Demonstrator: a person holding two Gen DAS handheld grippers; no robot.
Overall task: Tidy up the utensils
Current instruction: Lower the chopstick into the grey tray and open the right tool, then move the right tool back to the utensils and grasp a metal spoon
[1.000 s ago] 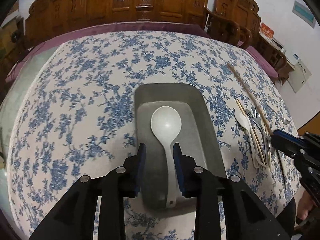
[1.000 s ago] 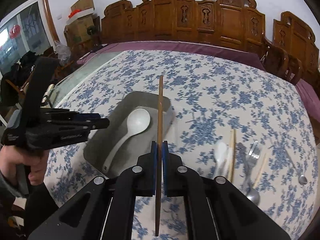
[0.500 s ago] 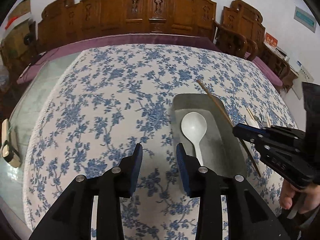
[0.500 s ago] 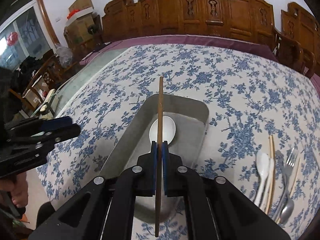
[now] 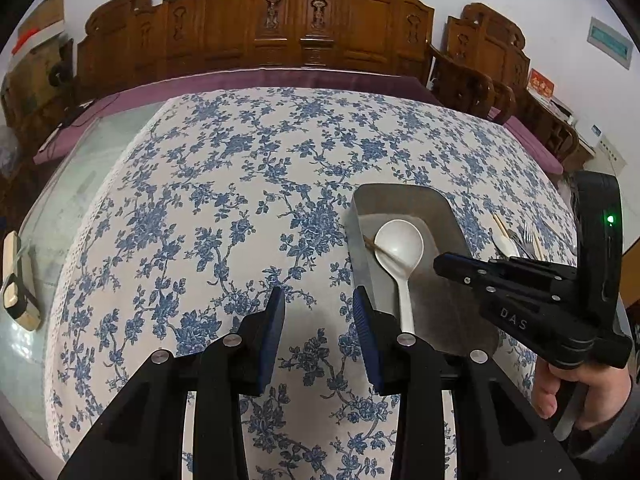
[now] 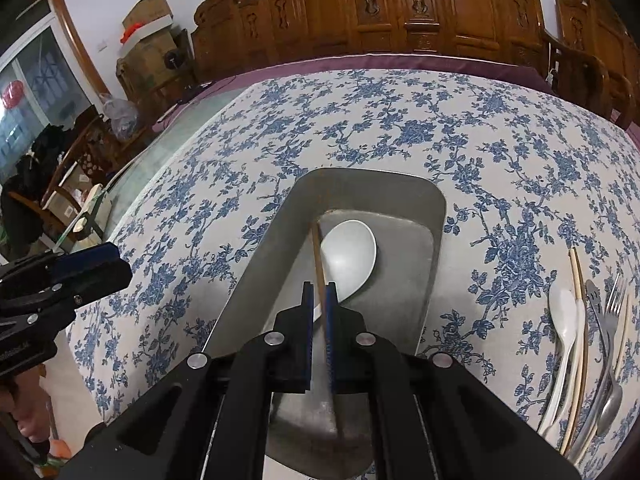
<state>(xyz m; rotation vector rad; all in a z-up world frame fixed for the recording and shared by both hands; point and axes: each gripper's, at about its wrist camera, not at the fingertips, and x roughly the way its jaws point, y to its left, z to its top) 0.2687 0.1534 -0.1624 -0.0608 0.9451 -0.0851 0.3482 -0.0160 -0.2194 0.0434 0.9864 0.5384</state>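
A grey metal tray [image 5: 400, 196] [image 6: 400, 188] stands on the blue-flowered tablecloth with a white spoon [image 5: 400, 244] [image 6: 348, 256] lying in it. My right gripper [image 6: 319, 288] [image 5: 438, 260] hovers low over the tray's near end. Its jaws are opening, and a brown wooden chopstick [image 6: 318, 256] [image 5: 380, 250] stands loose and tilted between them. The chopstick's far tip rests across the spoon bowl. My left gripper [image 5: 318, 300] [image 6: 116, 264] is open with nothing in it, over bare cloth to the left of the tray.
A pile of loose utensils [image 6: 592, 340] lies right of the tray: a white spoon, pale chopsticks, forks and a metal spoon. Carved wooden chairs [image 5: 280, 24] line the table's far edge. A person's hand [image 5: 568, 388] holds the right gripper's handle.
The left gripper drew away from over the tray to the cloth on its left. The right gripper carried the chopstick down over the tray; its jaws parted and the chopstick tilted onto the spoon.
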